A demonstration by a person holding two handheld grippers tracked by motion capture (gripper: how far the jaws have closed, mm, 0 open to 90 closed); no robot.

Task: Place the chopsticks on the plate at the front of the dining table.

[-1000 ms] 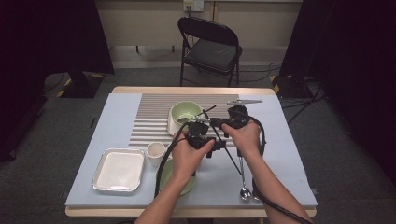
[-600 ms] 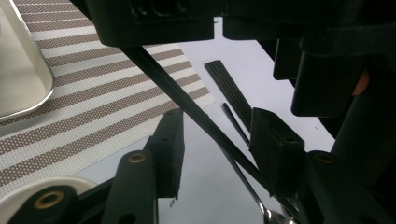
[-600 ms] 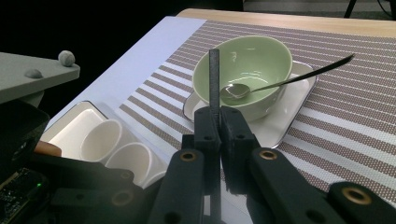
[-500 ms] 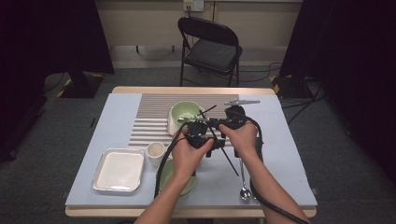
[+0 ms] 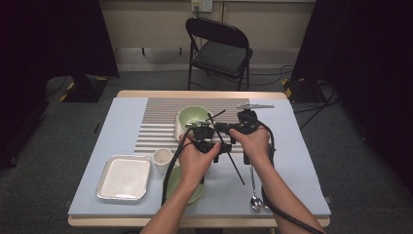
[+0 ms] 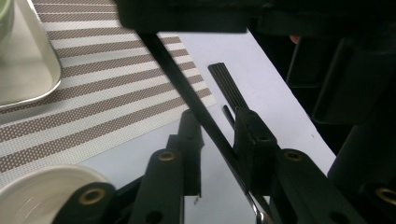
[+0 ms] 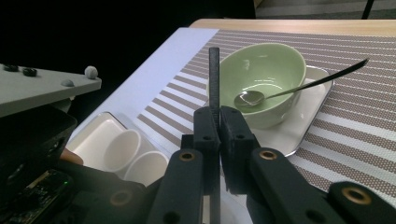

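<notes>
A long black chopstick [image 5: 233, 163] slants over the table's middle. My right gripper [image 5: 219, 128] [image 7: 214, 116] is shut on it, and its squared end [image 7: 214, 70] sticks up past the jaws. My left gripper [image 5: 223, 147] [image 6: 217, 126] comes at the same chopstick [image 6: 187, 91] from the near side. Its jaws have just been closing: the stick lies between them against one jaw, with a gap at the other. The right gripper's dark body fills the top of the left gripper view.
A green bowl [image 5: 195, 119] [image 7: 259, 79] with a spoon [image 7: 250, 98] sits on a white dish on the striped mat [image 5: 156, 126]. A silver tray [image 5: 124, 178], a white cup [image 5: 161, 158], a green plate [image 5: 187, 187] and a metal spoon [image 5: 254, 195] lie nearer. A chair [image 5: 219, 48] stands behind.
</notes>
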